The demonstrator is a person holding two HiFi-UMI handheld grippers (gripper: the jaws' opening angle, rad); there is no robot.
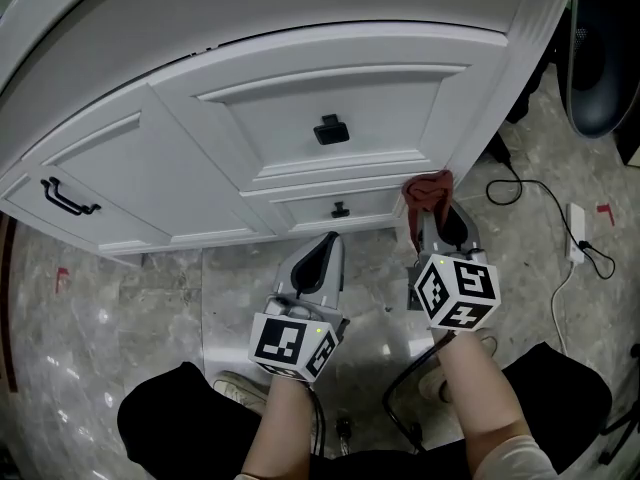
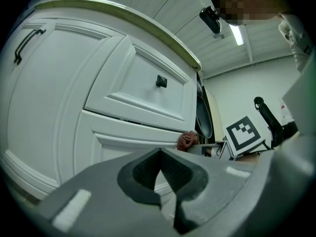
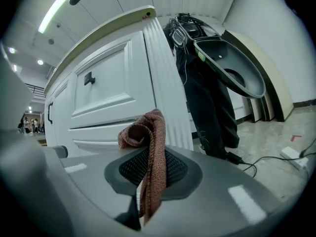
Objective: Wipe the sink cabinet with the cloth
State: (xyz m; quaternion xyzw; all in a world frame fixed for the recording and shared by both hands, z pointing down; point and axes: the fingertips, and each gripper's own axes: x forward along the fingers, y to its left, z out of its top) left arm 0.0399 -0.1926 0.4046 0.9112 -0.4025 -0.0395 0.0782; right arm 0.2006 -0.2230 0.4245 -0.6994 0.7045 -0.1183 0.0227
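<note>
Down at the lower right corner of the sink cabinet, the right gripper pinches the cloth, with a wad poking forward, probably so it meets the panel first. The left gripper is closed on nothing, just idling alongside.

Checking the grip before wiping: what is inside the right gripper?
A reddish-brown cloth is clamped in the right gripper, its bunched end sticking out toward the white cabinet. How much cloth lies deeper in is hidden.

Left gripper, right gripper: jaws closed
</note>
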